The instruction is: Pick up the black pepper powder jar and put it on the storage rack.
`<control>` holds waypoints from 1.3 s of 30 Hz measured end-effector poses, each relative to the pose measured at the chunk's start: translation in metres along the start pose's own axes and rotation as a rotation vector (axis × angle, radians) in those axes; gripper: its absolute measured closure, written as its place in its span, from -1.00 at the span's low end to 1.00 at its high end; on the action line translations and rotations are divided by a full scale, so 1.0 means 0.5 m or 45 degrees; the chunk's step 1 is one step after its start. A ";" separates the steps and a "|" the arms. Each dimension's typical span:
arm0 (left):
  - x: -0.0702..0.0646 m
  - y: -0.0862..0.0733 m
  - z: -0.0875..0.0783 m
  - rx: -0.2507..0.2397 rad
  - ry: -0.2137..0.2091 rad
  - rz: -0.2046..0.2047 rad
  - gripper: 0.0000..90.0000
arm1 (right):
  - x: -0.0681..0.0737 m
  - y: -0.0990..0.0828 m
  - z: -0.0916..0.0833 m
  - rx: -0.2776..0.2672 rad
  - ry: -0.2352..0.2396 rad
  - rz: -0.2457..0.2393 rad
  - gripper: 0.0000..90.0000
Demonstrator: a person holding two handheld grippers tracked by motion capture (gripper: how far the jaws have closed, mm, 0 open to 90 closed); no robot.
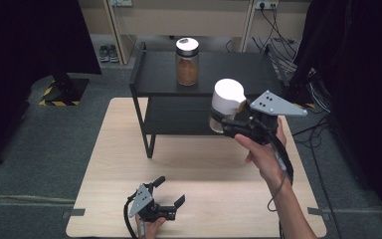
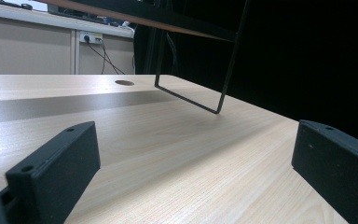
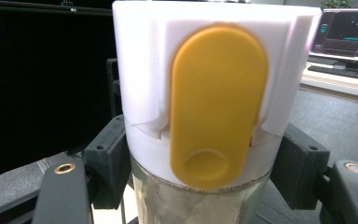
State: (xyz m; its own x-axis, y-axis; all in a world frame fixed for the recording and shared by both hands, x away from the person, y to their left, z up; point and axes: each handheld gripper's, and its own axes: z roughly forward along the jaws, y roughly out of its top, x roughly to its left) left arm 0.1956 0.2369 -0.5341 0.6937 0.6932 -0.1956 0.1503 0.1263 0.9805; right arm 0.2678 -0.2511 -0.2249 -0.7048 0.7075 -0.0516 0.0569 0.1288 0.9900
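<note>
High view, right gripper [image 1: 229, 122]: held up over the far right part of the table [image 1: 199, 199], just in front of the black shelf rack [image 1: 204, 74], carried by the person's right hand [image 1: 263, 149].
Right gripper, jaws: clenched on the jar [image 1: 226, 107], one jaw on each side, just under the lid.
Jar, place: off the table, in the air at the right front edge of the rack, near the level of its upper shelf, upright or nearly so.
Jar, look: wide white lid [image 1: 229, 94] over a clear body; right gripper view shows the lid [image 3: 214, 70] close up with a yellow oval flap [image 3: 216, 102] facing the camera.
Jar, contents: cannot tell.
Left gripper [image 1: 169, 191]: low at the near edge of the table, left of centre, in the person's left hand [image 1: 149, 226].
Left gripper, jaws: released, standing wide apart with nothing between them; left gripper view shows bare wood between the two jaws.
Second jar [image 1: 187, 62]: upright on the rack's top shelf, left of centre, brown contents, pale lid, well apart from the held jar.
Rack, place: on the far end of the table; its thin leg frame [image 2: 191, 95] stands on the wood.
</note>
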 end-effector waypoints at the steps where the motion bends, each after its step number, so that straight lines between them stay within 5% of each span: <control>1: 0.000 0.000 0.000 0.000 0.000 0.000 -0.99 | -0.002 0.007 0.001 0.002 -0.001 0.005 -0.31; 15: 0.000 0.000 0.000 0.000 -0.001 0.000 -0.99 | -0.023 0.075 0.030 0.019 -0.044 0.008 -0.31; 39: 0.003 -0.002 -0.002 -0.007 -0.007 -0.009 -0.99 | -0.037 0.118 0.130 0.048 -0.200 0.036 -0.31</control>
State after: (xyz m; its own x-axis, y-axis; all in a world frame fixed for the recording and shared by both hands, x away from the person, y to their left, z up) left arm 0.1958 0.2383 -0.5353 0.6967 0.6882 -0.2024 0.1513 0.1348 0.9792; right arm 0.3300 -0.2114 -0.1739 -0.5835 0.8108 -0.0468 0.1035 0.1314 0.9859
